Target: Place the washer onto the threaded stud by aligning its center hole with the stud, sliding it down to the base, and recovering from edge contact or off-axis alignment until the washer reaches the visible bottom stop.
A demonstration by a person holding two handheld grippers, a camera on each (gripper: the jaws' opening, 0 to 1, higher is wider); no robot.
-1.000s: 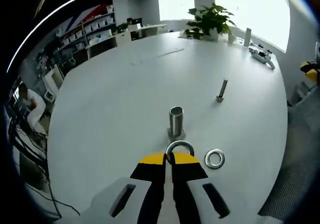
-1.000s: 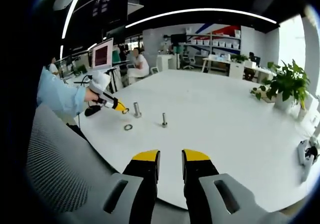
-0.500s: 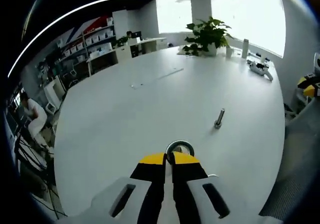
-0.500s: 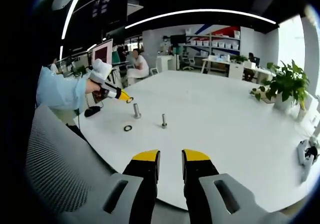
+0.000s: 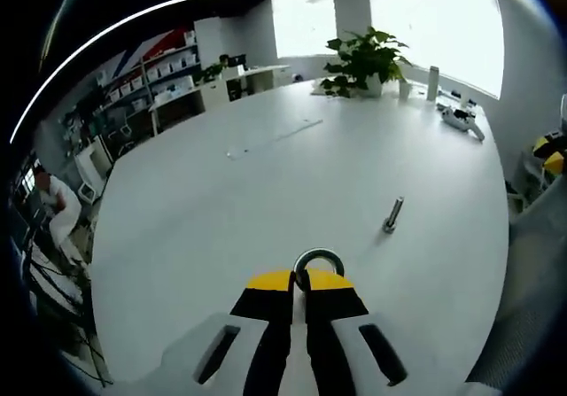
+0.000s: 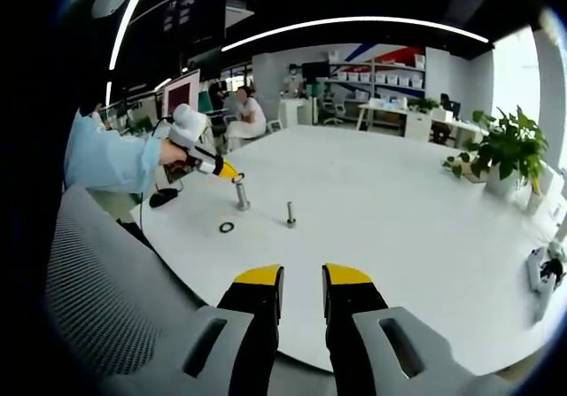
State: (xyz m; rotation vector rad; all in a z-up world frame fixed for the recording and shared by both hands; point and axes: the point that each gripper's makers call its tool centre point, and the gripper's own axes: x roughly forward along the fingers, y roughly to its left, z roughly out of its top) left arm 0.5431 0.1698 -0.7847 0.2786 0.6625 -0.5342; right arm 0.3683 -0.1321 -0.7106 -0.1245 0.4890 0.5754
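The left gripper [image 5: 299,283] had its jaws closed on the rim of the washer [image 5: 318,260], which stood out ahead of the yellow tips; seen from the right gripper view, that gripper [image 6: 232,175] held the washer just above the top of the stud [image 6: 242,195]. A spare washer [image 6: 227,227] lay on the table [image 6: 372,210] just in front of the stud, and a bolt [image 6: 290,213] stood to the stud's right. The right gripper [image 6: 302,283] hung well apart from the stud, jaws slightly parted and empty. Judged risk: the washer looked tilted, so its edge could catch the stud's top threads and jam or slip from the thin rim grip.
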